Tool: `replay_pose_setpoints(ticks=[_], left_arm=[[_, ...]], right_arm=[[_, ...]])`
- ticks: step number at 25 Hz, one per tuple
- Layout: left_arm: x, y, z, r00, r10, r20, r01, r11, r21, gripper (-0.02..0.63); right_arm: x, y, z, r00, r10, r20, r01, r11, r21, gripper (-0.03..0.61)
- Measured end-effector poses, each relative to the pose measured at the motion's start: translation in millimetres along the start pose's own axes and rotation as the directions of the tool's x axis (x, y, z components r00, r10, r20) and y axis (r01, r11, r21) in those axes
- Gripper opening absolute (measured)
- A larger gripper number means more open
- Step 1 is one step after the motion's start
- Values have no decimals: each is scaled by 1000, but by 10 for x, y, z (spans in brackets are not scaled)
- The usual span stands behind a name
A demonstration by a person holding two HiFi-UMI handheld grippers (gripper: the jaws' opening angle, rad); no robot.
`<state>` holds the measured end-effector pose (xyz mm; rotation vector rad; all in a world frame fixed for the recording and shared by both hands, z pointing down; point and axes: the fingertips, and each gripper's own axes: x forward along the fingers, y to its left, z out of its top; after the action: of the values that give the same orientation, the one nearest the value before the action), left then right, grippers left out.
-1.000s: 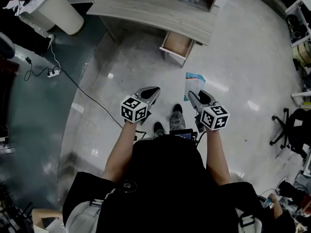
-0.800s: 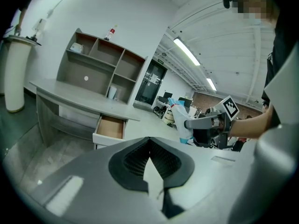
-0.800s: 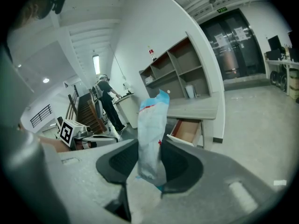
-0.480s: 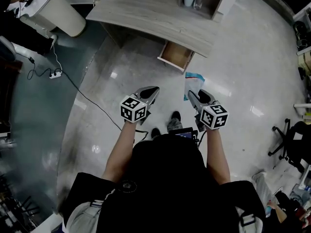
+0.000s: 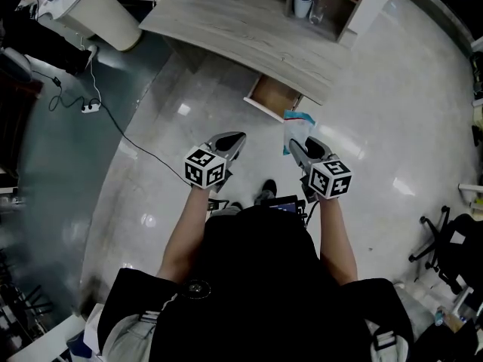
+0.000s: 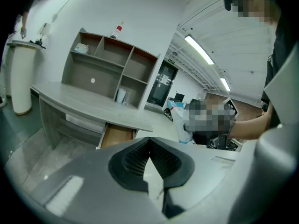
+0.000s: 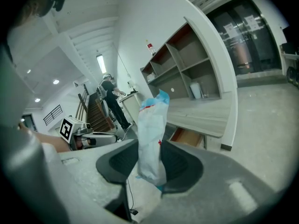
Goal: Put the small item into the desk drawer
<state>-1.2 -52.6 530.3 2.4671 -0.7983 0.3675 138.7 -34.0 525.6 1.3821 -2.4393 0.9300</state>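
Observation:
A small white packet with blue ends [image 5: 296,127] [image 7: 150,139] stands upright between the jaws of my right gripper [image 5: 295,143] [image 7: 152,164], which is shut on it. My left gripper [image 5: 235,138] [image 6: 150,143] is shut with nothing in it, held level beside the right one. The desk drawer [image 5: 275,96] [image 6: 116,136] [image 7: 188,137] hangs open under the grey wooden desk [image 5: 226,21], ahead of both grippers and a little right of centre. Its wooden inside looks bare. The packet's top edge lies close to the drawer front in the head view.
A shelf unit with a white cup [image 5: 303,4] sits on the desk's right end. To the far left are a white bin [image 5: 98,6] and a power strip with a cable [image 5: 90,107] across the floor. An office chair base [image 5: 445,240] stands at the right.
The person has stepped forward, so the desk and open drawer are nearer the grippers. Both grippers keep the same pose and the packet stays held.

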Motion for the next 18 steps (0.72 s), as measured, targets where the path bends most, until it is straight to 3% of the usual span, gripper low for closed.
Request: replay_pose_setpoints(ticks=[9,18], left_arm=[[89,25,141,999,53,13,-53,999,2,2],[87,152,11,998,69,3,-69,997,-32,2]], right_arm=[[119,-177,120,999,50,-20,-50,999,-9,149],[263,-192,54,997,61,-51,-61,998,-8,149]])
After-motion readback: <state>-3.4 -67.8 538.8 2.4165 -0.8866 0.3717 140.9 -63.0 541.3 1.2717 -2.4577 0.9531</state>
